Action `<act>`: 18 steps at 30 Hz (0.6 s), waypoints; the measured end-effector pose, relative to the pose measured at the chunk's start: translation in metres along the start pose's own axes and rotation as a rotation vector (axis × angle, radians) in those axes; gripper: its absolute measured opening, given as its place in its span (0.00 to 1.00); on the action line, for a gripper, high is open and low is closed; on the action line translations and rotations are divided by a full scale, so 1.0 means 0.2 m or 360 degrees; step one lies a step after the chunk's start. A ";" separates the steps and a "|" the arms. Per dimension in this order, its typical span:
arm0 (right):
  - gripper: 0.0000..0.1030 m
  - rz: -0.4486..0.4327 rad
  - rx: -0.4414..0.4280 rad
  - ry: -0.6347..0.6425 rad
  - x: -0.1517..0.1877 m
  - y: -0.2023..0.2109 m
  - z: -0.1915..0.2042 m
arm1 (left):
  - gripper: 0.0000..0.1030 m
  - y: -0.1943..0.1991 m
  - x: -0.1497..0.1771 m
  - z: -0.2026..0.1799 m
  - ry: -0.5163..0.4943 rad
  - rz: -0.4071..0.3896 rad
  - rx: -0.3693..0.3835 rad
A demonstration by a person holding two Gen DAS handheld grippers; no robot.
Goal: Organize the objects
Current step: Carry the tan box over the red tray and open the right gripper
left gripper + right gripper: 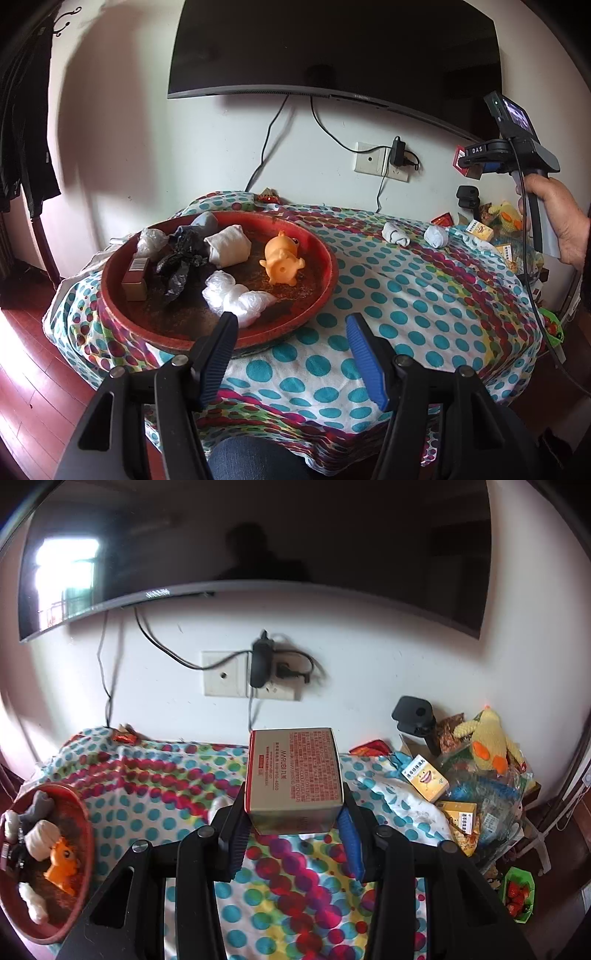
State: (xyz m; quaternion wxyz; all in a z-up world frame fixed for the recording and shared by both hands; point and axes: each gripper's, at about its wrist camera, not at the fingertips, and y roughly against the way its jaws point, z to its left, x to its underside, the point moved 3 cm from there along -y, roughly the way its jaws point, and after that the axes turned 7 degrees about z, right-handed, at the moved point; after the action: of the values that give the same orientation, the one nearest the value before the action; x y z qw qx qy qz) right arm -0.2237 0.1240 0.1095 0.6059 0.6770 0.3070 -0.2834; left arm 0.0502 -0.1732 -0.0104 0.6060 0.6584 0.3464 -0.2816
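Now we carry a small red-edged printed cardboard box (295, 779), clamped in our right gripper (293, 834), high above the polka-dot tablecloth (288, 893). Our left gripper (291, 354) hangs open and empty beside the round red tray (328, 273). Next, we judge, lower the box into that tray.

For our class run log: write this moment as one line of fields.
left gripper: open, empty, near red tray | right gripper: shut on box, lifted above spotted cloth | tray: orange toy, wrapped bundles
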 end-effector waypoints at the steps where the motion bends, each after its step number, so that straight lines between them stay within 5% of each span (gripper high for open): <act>1: 0.39 -0.0012 -0.0009 0.0010 0.00 0.03 0.03 | 0.61 0.01 0.00 0.01 0.0011 0.0002 0.0002; 18: 0.39 -0.0101 -0.0155 0.0262 0.06 0.23 0.53 | 0.61 0.08 0.05 0.18 0.0207 0.0013 -0.0042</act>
State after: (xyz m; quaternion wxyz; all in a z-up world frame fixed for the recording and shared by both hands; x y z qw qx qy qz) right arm -0.1818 0.0154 0.1183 0.6015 0.6576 0.3907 -0.2305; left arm 0.0702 -0.2082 -0.0120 0.5921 0.6686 0.3859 -0.2311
